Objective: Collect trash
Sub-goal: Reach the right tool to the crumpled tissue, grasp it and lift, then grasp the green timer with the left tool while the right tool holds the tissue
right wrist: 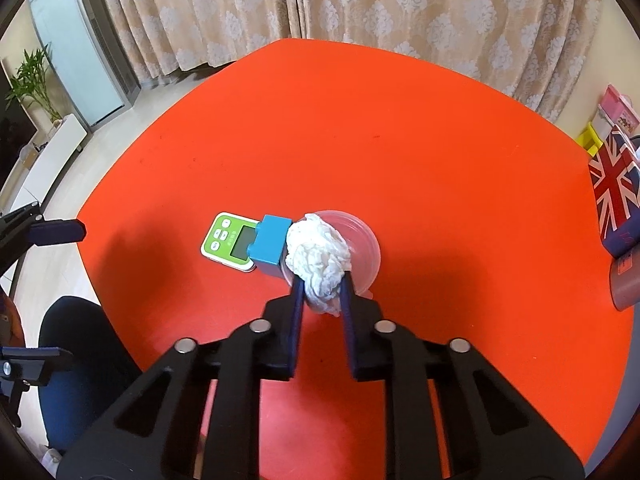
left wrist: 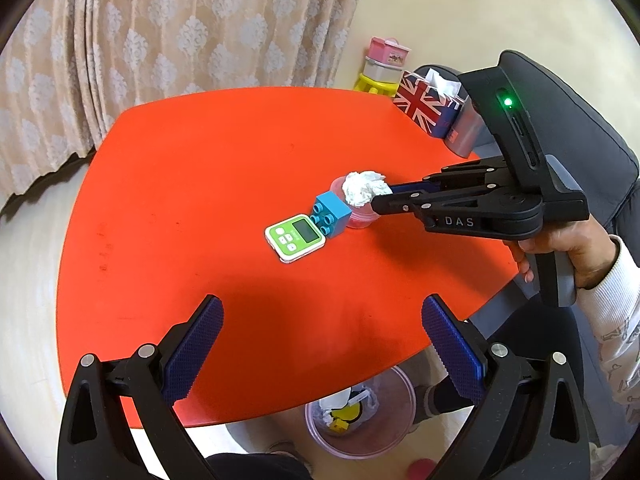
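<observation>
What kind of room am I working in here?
Most likely a home living room: patterned beige floor-length curtains, a potted green plant beside a low white cabinet, and a round orange table carrying a Union Jack tissue box.

The letters "DAS" are showing in pale print on the black side of the right gripper, just behind its jaws; nothing else is reading clearly anywhere.

A crumpled white tissue wad is pinched above a clear pink cup, at the blue block's three o'clock.
</observation>
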Available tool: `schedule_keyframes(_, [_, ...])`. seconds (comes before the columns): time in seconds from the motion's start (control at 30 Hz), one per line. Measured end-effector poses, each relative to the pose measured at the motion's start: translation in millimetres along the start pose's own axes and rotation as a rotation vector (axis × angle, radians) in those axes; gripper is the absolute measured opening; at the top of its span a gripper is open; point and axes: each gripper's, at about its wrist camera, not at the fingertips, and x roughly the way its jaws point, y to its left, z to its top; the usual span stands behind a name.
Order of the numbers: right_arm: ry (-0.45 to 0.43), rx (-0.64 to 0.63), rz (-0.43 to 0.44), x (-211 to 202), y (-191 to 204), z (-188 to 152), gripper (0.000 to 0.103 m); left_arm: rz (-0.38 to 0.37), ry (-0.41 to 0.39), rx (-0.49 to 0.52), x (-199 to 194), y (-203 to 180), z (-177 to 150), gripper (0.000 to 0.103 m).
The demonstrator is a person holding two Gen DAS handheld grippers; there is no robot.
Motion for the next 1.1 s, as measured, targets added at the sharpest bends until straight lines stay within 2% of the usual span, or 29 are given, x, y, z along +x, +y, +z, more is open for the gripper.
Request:
schedule_keyframes(0.33, [-0.056, 0.044, -0.003, -24, -7, -3, 0.012, 0.000, 0.005, 0.019, 6, -1, 5, 0.095])
schedule_keyframes(0.57, [-0.066, 0.068, -0.002, -44, -12, -8, 0.012, -0.001, 0.015, 0.053, 13, -3, 15, 0.095])
schedule_keyframes(0.8, [-0.077, 0.082, 0.005, -61, -15, -8, 0.012, -0.011, 0.054, 0.089, 31, 5, 26, 0.095])
schedule_keyframes(1.1, [-0.090, 0.100, -0.001, -76, -23, -17, 0.013, -0.030, 0.144, 0.208, 66, 15, 38, 0.095])
